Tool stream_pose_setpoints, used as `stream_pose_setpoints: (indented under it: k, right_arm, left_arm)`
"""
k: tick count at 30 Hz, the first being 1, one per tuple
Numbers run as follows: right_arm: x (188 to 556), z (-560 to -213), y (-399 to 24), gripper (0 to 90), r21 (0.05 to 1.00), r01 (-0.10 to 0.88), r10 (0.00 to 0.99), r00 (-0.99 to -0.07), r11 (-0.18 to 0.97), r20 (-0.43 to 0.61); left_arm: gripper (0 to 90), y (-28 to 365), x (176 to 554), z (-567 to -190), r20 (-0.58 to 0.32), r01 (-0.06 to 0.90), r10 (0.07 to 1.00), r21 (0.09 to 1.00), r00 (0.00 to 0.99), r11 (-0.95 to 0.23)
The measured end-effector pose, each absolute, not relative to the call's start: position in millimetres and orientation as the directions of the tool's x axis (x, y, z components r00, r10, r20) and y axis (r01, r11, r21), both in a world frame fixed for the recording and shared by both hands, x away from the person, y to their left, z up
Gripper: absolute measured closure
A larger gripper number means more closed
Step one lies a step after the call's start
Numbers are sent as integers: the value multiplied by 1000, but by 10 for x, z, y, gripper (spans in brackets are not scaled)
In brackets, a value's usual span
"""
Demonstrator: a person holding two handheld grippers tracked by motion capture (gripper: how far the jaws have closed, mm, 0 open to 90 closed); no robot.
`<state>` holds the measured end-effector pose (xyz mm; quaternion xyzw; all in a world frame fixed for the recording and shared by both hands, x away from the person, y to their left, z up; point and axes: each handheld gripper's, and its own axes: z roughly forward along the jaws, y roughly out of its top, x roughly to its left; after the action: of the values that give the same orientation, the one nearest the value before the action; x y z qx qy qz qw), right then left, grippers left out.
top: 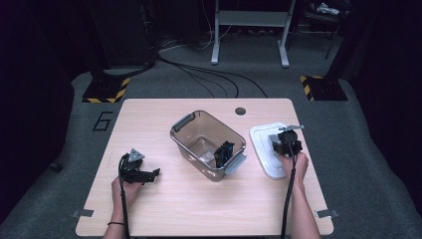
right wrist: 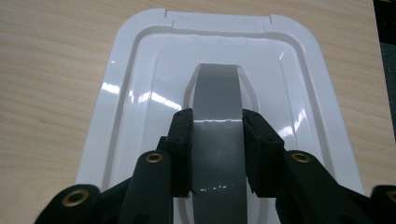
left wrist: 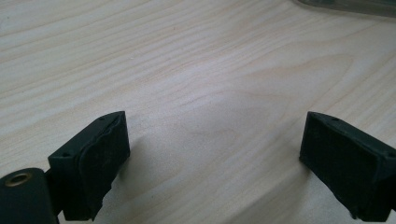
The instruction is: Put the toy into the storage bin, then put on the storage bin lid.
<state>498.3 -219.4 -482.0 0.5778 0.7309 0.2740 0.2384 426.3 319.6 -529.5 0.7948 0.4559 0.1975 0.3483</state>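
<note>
- Lid (right wrist: 140, 84) lies flat under the right tongs (right wrist: 217, 154), pinched by its grey handle (right wrist: 217, 93).
- Stiff, light, slippery plastic; hold the handle.
- Left tongs (left wrist: 212, 154) gape wide, empty.

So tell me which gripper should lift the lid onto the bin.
Right. The right gripper already has its jaws pressed on the grey handle of the white lid. The left gripper sits open over bare table, across the bin.
</note>
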Motion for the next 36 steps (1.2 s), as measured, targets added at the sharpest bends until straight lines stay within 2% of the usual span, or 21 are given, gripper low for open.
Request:
stream_pose_setpoints:
  k: [15,36]
  right_arm:
    - [4865,-4622,-2214,667,674,696,954,-296,247,-45]
    - [4741,-3980,-2146,668,707,641,929,-366,299,-61]
  left_arm:
    - [80,3196,4264,-5295,-3,587,862,734,506,-342]
    - [81,3196,4265,-5295,-4,587,861,734,508,-342]
